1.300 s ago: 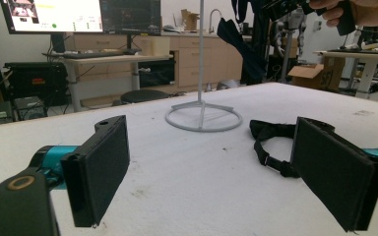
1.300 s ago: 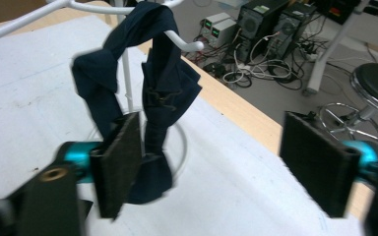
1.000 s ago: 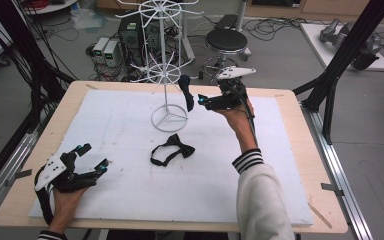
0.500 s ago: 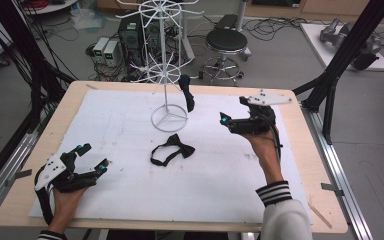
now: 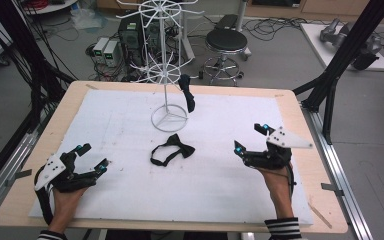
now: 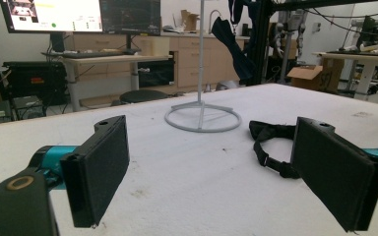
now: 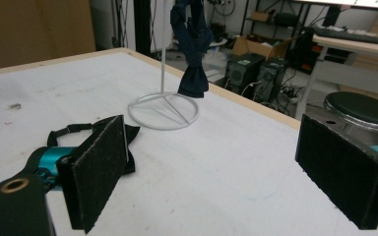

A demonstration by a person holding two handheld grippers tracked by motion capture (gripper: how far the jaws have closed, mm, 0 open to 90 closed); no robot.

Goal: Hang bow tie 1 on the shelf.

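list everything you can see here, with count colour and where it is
bow tie: 1, black, flat on the white mat mid-table
hanging bow tie: 1, dark, on the rack's lower hook
wire rack: 1, white, ring base at the mat's far middle
mat: 1, white, covering the table
table: 1, light wood
stool: 1, black seat, on the floor beyond the table
left gripper: 1, black, near left, fingers apart
right gripper: 1, black, near right, fingers apart

1. Black bow tie (image 5: 172, 150): flat on white mat, strap looped, between both sets of fingers, apart from each.
2. Dark bow tie (image 5: 187, 91): hanging from wire rack, beyond fingers.
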